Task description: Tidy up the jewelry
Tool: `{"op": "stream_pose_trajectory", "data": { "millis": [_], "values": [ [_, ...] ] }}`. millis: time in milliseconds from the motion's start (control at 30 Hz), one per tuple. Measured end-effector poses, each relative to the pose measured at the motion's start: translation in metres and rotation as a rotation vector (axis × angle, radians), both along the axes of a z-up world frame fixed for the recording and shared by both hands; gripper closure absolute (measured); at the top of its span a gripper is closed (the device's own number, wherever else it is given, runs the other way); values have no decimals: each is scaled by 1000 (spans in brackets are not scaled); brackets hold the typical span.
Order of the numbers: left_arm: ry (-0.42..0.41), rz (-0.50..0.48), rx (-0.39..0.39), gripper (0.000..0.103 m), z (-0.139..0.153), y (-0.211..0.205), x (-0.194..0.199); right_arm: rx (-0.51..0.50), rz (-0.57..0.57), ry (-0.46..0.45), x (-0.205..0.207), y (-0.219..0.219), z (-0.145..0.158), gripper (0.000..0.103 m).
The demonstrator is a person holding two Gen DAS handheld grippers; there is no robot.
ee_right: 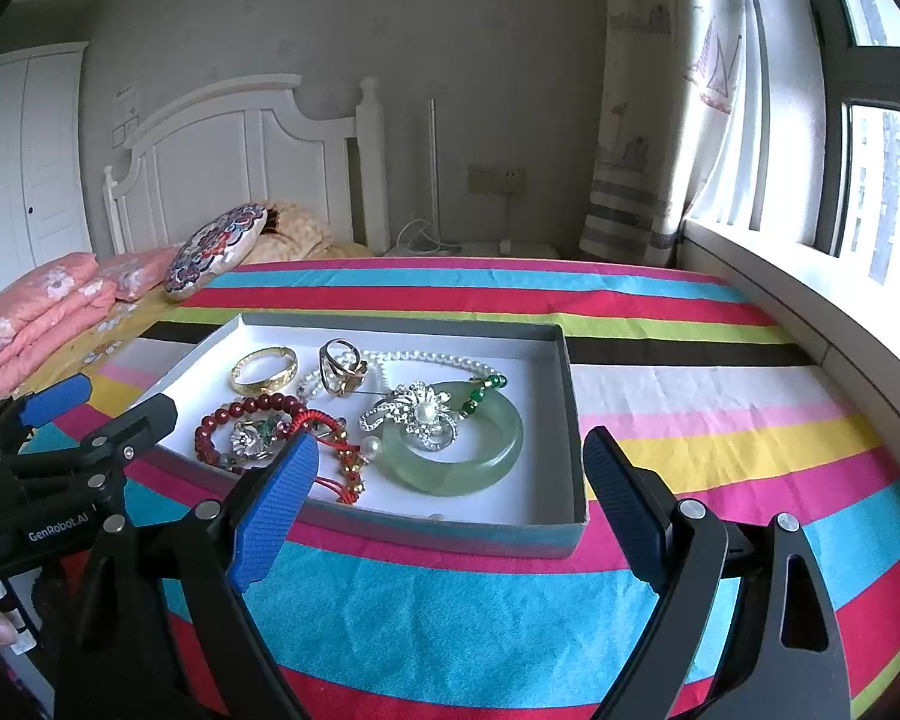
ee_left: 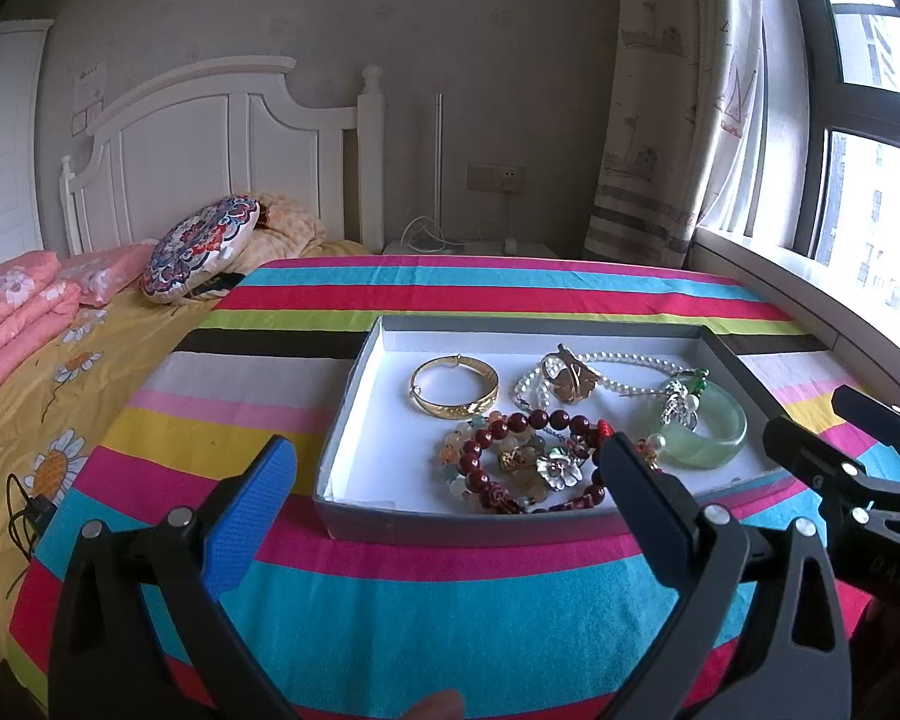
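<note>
A shallow grey box [ee_left: 354, 360] [ee_right: 570, 372] with a white inside sits on the striped cloth and holds jewelry: a gold bangle [ee_left: 455, 387] [ee_right: 264, 370], a pearl necklace [ee_left: 624, 358] [ee_right: 444, 358], a gold ring piece [ee_left: 564, 381] [ee_right: 341, 365], a green jade bangle [ee_left: 711, 426] [ee_right: 456, 450], a silver brooch [ee_right: 417, 411], and red bead bracelets [ee_left: 510, 456] [ee_right: 258, 414]. My left gripper [ee_left: 450, 498] [ee_right: 99, 402] is open and empty in front of the box's near left side. My right gripper [ee_right: 450, 495] [ee_left: 822, 420] is open and empty at the near right.
The striped cloth [ee_left: 450, 600] covers the table. A bed with a yellow sheet [ee_left: 60, 396], pink quilts [ee_left: 12, 312] and a round patterned cushion [ee_left: 201, 246] lies to the left. A window sill [ee_right: 810, 312] and a curtain [ee_left: 672, 120] are to the right.
</note>
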State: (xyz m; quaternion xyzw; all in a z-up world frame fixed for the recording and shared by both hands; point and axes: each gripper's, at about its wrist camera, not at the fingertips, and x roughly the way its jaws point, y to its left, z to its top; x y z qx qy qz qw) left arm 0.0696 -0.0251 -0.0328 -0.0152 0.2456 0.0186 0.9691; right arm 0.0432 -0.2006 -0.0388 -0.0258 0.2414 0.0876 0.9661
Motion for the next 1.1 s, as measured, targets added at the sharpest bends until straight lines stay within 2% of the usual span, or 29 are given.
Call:
{"op": "stream_pose_trajectory", "data": {
  "millis": [1100],
  "values": [
    [-1, 0, 2, 3, 0, -1, 0, -1, 1, 8, 1, 2, -2, 17]
  ]
}}
